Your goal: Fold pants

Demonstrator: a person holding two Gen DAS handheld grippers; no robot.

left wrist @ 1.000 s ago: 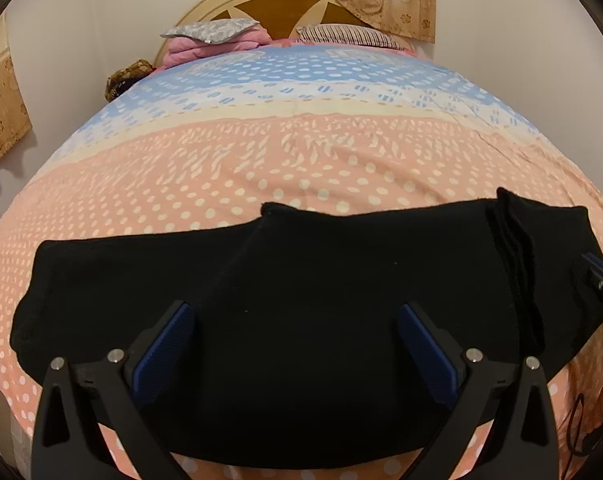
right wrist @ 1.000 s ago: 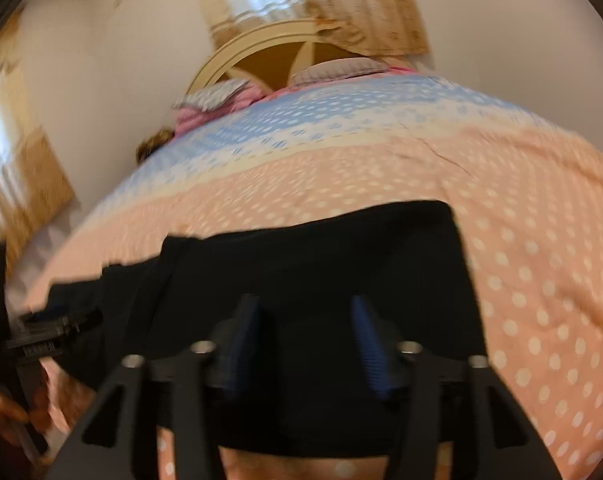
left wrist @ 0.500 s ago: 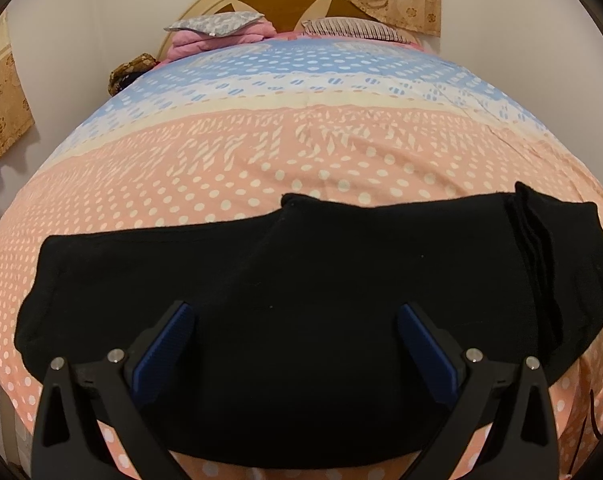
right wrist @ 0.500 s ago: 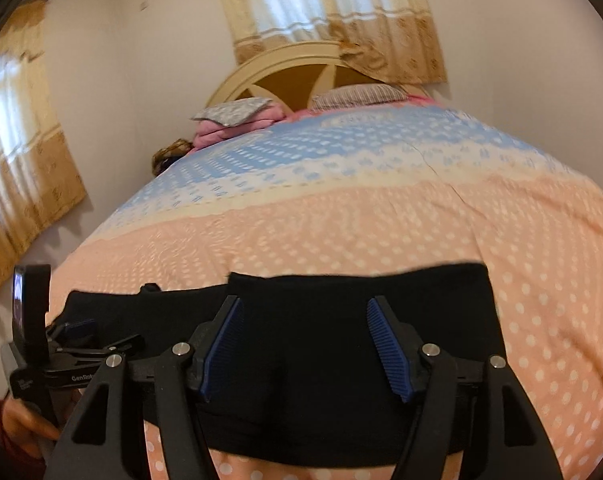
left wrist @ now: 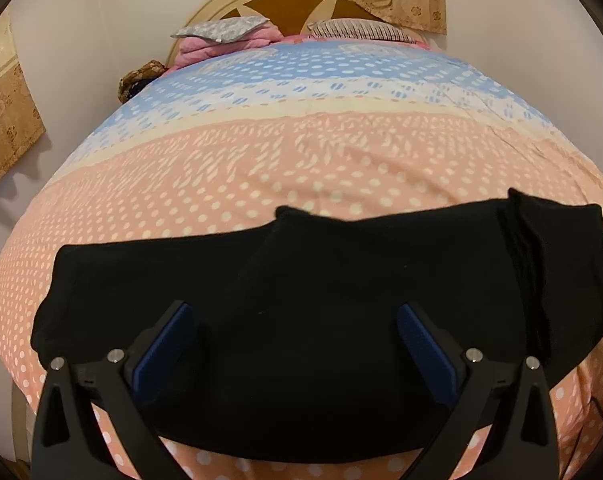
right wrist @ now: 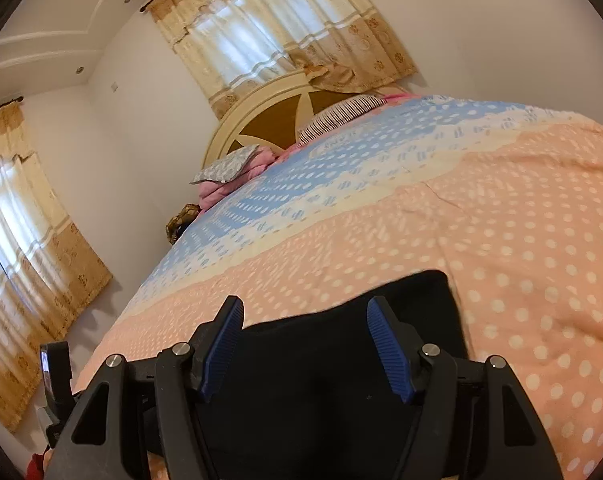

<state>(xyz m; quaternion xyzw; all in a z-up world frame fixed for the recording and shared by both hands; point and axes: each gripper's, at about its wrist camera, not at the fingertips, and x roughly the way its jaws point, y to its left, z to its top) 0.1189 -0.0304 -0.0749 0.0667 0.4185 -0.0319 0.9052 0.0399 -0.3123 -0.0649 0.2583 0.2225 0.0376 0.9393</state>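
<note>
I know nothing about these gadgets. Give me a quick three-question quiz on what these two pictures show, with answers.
1. True or false: the left gripper is clamped on the pants.
2. What colour is the bedspread right around the pants? A pink with white dots, B plain green, C grey stripes.
3. Fill in: the right gripper is ____, with nothing between its fingers.

Key: 1 false, it is open above them. 2 A. 3 open.

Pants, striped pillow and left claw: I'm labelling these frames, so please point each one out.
pants (left wrist: 321, 300), left wrist view, middle of the black fabric.
striped pillow (left wrist: 357, 31), left wrist view, its top face.
left claw (left wrist: 291, 320), left wrist view, midway between the fingertips.
</note>
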